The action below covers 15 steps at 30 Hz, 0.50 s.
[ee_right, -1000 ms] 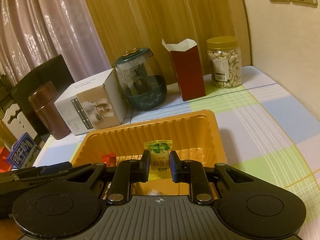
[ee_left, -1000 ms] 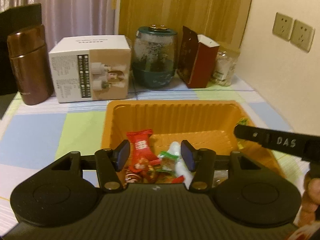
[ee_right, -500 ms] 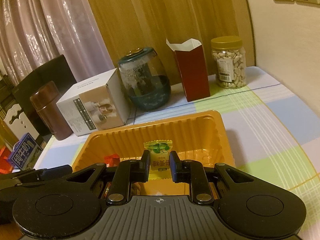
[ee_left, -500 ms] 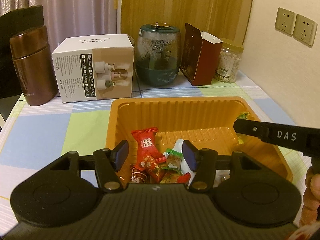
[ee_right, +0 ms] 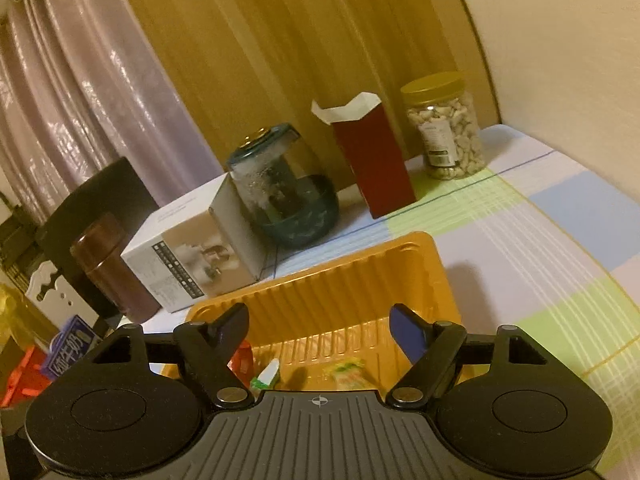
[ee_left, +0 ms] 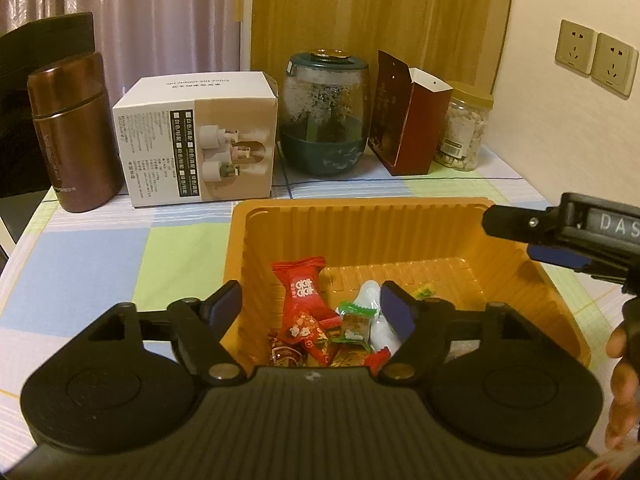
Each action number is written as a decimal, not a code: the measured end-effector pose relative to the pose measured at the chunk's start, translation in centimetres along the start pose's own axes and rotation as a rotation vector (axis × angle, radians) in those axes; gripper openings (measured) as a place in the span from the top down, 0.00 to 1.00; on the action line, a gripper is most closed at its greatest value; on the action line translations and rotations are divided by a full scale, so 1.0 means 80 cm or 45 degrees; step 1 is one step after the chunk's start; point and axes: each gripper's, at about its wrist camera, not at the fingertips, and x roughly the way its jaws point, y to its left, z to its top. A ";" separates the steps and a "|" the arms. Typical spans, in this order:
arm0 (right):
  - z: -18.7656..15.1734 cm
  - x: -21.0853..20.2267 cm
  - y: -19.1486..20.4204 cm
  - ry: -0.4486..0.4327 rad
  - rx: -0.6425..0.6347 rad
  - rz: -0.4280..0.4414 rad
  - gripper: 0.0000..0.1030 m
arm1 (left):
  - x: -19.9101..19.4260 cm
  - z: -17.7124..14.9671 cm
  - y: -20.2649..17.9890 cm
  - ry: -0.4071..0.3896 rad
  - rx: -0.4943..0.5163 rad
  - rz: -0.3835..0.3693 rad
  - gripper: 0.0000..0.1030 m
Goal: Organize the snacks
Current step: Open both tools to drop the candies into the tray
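Observation:
An orange plastic tray (ee_left: 360, 224) sits on the checked tablecloth and holds several wrapped snacks, among them a red packet (ee_left: 304, 292) and a green-ended candy (ee_left: 354, 322). My left gripper (ee_left: 312, 308) is open and empty above the tray's near end. My right gripper (ee_right: 320, 328) is open and empty above the same tray (ee_right: 340, 284). A green and yellow candy (ee_right: 346, 372) lies in the tray below it, beside a white and green one (ee_right: 268, 374). The right gripper also shows in the left wrist view (ee_left: 560, 236), over the tray's right rim.
Along the back of the table stand a brown flask (ee_left: 72, 136), a white carton (ee_left: 200, 140), a dark green glass jar (ee_left: 324, 116), an open dark red box (ee_left: 408, 116) and a jar of nuts (ee_left: 464, 128). A wall is at the right.
My right gripper opened and let go of the green and yellow candy, which now lies in the tray. The right gripper has lifted and tilted up. My left gripper stays open.

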 end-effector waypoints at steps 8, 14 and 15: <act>0.002 -0.003 0.002 0.009 -0.032 -0.031 0.25 | -0.001 -0.001 -0.006 -0.018 0.028 0.010 0.13; 0.000 -0.004 0.006 0.012 -0.071 -0.048 0.25 | -0.003 -0.001 -0.006 -0.034 0.044 0.018 0.08; 0.000 -0.005 0.006 0.011 -0.076 -0.051 0.25 | -0.004 -0.001 -0.006 -0.034 0.043 0.015 0.07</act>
